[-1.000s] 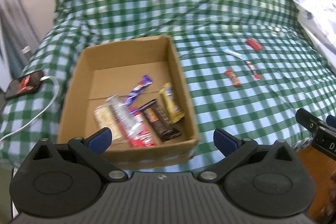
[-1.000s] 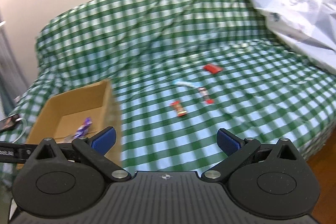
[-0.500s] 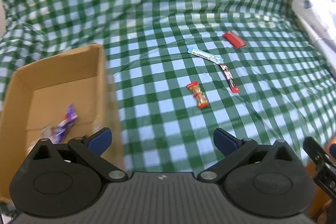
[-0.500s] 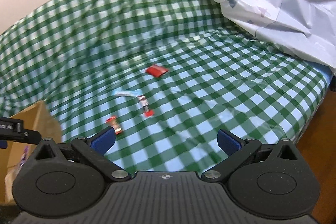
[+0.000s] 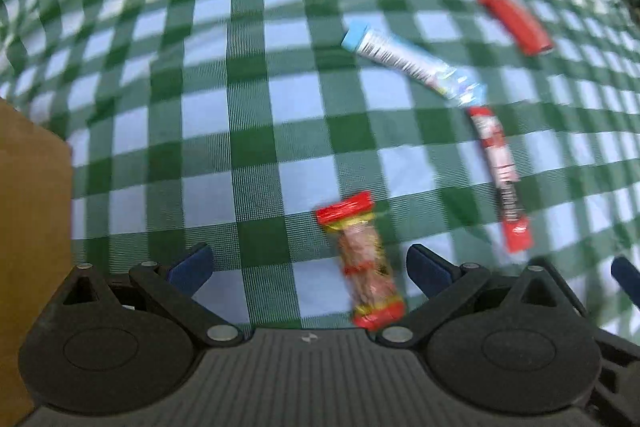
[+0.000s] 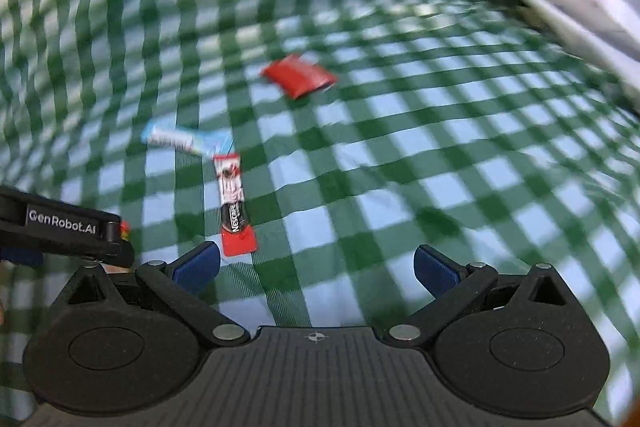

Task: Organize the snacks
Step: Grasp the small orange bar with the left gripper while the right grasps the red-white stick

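Snacks lay loose on the checked bed: the nut bar [image 5: 366, 259] sat between the wide fingers of the left tool [image 5: 308, 267], not yet gripped. The right tool [image 6: 316, 267], also wide and empty, hovered near the coffee stick [image 6: 234, 205]. Next, closing on the bar seemed needed.

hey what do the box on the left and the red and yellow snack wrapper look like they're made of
Box: plain brown matte cardboard, judging by its flat tan wall. Red and yellow snack wrapper: probably thin clear plastic film with crimped red ends; the contents seem to show through, though blur leaves that uncertain.
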Motion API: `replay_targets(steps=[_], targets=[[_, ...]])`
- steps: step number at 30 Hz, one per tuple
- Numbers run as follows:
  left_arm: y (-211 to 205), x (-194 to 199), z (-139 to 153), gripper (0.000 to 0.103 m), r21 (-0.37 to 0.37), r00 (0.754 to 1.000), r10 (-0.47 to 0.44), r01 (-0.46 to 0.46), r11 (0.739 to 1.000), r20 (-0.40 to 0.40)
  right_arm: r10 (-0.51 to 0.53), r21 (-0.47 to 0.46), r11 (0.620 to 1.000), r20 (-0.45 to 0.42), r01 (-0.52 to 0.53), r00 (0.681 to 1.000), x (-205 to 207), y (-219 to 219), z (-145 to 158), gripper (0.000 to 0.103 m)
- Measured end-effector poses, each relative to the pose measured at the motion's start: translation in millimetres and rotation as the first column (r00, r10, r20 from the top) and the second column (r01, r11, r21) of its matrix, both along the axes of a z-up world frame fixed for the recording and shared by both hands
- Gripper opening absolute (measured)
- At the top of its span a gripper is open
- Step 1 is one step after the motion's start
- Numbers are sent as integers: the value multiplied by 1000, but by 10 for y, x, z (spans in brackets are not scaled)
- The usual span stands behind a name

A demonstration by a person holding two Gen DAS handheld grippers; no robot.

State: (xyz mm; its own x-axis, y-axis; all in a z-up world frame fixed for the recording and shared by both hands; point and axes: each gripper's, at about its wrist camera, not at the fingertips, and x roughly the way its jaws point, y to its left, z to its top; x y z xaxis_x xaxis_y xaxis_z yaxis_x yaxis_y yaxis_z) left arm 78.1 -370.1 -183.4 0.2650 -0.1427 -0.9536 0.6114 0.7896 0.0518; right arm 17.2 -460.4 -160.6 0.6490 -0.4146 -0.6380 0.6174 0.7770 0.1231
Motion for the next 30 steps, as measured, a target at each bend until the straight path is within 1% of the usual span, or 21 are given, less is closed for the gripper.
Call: replay_targets(steps=[1,2,3,4,5,8,12,13,14,15,16,17,18,19,20,22,25,26,28,30], targets=[[24,26,-33,103,-17,1000,0,0,1000,-6,22,-11,1000,-7,-22,1000,81,-20,-78,102],[59,24,-23,103,-41,1000,2,-2,999,9,39,-28,999,-19,-40,999,138,-31,-138,102],[80,20,-31,103,-47,1000,-9,10,999,20,44,-84,995,-16,-45,999,184,-15,-180,103],[99,13,-38,103,-51,999,-24,26,998,27,60,-130,990,4,-59,998,192,15,-182,102],[129,16,-34,103,-61,999,-22,24,998,29,82,-149,986,9,-80,997,231,12,-201,102],[183,72,-30,103,-66,1000,9,-9,998,11,121,-175,978,32,-114,992,307,0,-212,102],[251,112,-13,103,-72,1000,29,-29,997,-2,150,-184,973,25,-143,988,402,-14,-185,102],[264,116,1,102,-76,1000,30,-30,997,-2,158,-189,970,25,-150,987,428,-31,-178,102],[287,118,28,90,-81,1000,28,-28,996,8,170,-191,968,27,-162,985,452,-33,-181,102],[299,93,69,80,-76,999,15,-12,997,45,191,-195,964,33,-181,981,464,-30,-183,96],[292,38,143,38,-85,997,-29,35,996,73,222,-207,956,58,-206,973,446,-11,-171,85],[287,-5,218,19,-104,994,-78,85,991,73,247,-222,948,65,-228,967,411,16,-141,49],[302,-25,270,19,-117,994,-88,95,989,62,256,-232,943,49,-238,966,401,59,-111,18],[332,-44,318,19,-144,995,-91,97,985,50,257,-235,942,37,-241,966,396,84,-103,18],[364,-73,365,18,-167,993,-105,112,980,49,258,-228,943,35,-244,966,379,108,-91,16],[454,-144,483,18,-191,991,-119,128,973,62,246,-206,950,41,-233,968,315,142,-53,14],[650,-234,678,18,-219,990,-122,134,966,72,211,-199,961,89,-190,973,88,247,93,14],[656,-287,715,18,-223,990,-121,135,965,75,197,-190,966,112,-174,974,-6,287,162,14],[846,-379,876,18,-239,990,-119,134,962,77,174,-172,974,150,-148,973,-189,377,285,14],[965,-562,1015,18,-248,990,-117,134,959,84,156,-155,980,187,-128,970,-394,508,429,14]])
